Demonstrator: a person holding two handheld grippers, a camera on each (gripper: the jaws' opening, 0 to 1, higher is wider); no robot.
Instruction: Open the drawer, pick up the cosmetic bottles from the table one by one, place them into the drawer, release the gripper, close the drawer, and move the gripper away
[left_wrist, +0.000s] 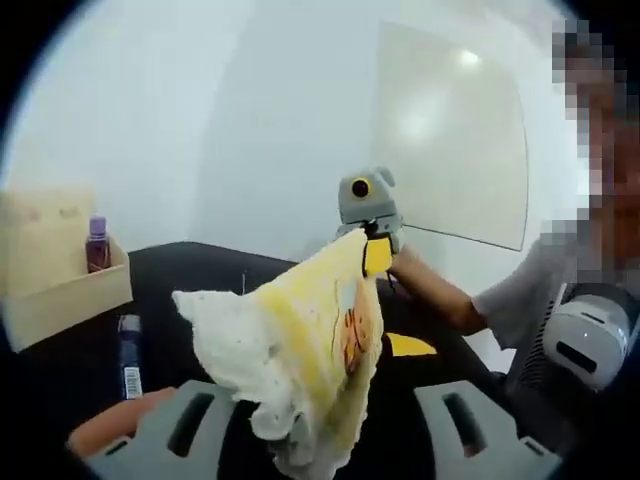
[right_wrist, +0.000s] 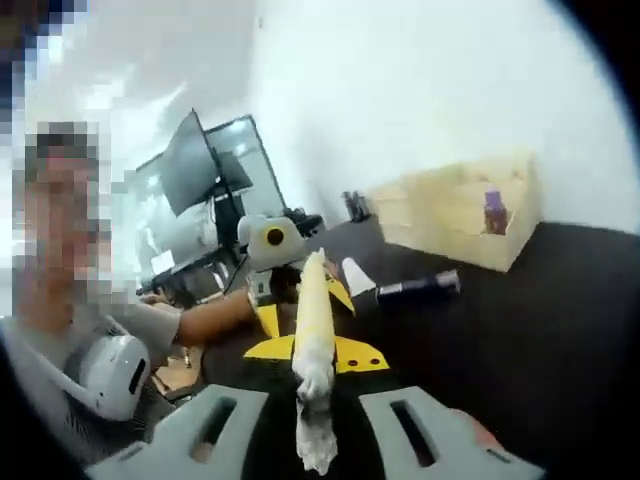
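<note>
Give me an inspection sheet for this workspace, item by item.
Surface: black table.
Job's things: purple bottle upright in the wooden box; dark bottle lying on the table.
Clutter: yellow and white cloth stretched between both grippers; yellow pieces on the table.
Grippers: left gripper and right gripper each shut on the cloth.
Cables: nothing seen.
Surroundings: white wall, whiteboard, monitors, a seated person.

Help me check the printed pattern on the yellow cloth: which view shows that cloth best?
The left gripper view: the yellow cloth hangs spread out there, showing its broad face and an orange print. In the right gripper view the cloth appears edge-on, stretched as a narrow strip between both tools, its print hidden.
</note>
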